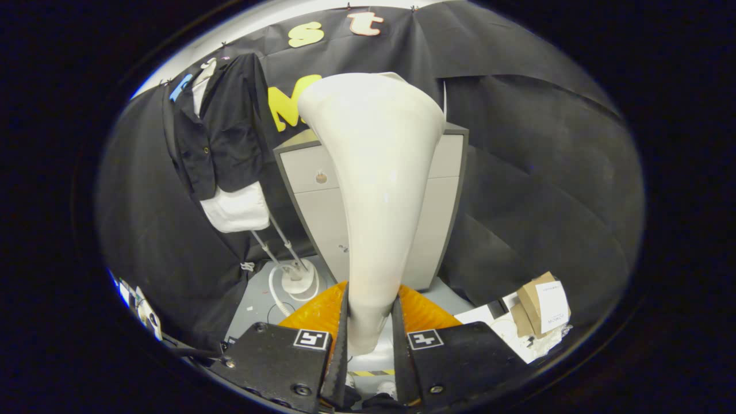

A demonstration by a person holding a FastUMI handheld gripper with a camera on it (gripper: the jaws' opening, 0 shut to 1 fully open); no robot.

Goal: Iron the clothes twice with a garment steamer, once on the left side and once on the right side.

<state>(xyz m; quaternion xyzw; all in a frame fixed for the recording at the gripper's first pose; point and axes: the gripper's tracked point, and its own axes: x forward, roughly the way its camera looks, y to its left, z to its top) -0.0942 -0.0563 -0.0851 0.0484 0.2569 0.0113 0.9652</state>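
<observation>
My gripper [370,328] is shut on the white steamer head [374,172], both fingers pressing its narrow handle. The head flares wide and stands upright straight ahead of the fingers. Beyond the fingers and to the left hang the clothes [221,129]: a dark jacket over a white shirt [237,210] on a hanger, up against the black cloth wall. The steamer head is apart from the clothes, to their right and nearer to me. The steamer's white base [299,279] with two slanted poles [276,244] stands on the floor below the clothes.
A grey cabinet [443,190] with drawers stands behind the steamer head. Orange plastic [313,313] lies just ahead of the fingers. Cardboard boxes and papers [537,310] sit on the floor to the right. A white hose [278,296] curls beside the base.
</observation>
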